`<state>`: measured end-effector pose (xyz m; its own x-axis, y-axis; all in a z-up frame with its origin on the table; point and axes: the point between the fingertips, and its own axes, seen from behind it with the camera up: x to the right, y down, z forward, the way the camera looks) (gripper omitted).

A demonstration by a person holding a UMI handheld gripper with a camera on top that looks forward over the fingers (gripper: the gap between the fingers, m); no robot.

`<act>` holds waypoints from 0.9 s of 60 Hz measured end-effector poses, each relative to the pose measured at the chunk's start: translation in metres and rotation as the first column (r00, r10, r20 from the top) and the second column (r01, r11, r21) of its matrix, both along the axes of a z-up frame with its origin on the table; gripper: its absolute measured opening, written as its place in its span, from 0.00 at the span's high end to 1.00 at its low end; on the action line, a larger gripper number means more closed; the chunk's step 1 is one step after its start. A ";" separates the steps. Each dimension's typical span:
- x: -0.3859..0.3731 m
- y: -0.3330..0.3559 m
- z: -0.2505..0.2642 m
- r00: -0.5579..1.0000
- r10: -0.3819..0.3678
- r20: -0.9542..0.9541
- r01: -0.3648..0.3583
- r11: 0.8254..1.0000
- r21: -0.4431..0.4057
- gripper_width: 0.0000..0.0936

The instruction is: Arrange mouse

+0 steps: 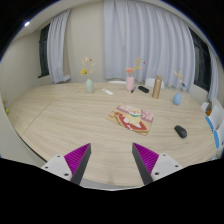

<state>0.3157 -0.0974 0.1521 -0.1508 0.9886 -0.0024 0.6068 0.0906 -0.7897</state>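
A small black mouse [181, 131] lies on the light wooden table [70, 125], far ahead of my fingers and off to the right. My gripper [111, 162] hovers over the table's near edge, open, with a wide gap and nothing between its magenta pads [148, 160]. The mouse sits just right of a colourful mat [133, 117] with small items on it.
Along the table's far side stand a small vase with flowers [89, 84], a pink bottle [131, 80], a brown cylinder [157, 88] and a bluish vase [178, 98]. A blue and white object [214, 125] sits at the right edge. Curtains hang behind.
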 end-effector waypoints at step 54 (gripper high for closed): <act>0.008 0.372 -0.050 0.970 -0.239 0.043 0.233 0.967 0.104 0.09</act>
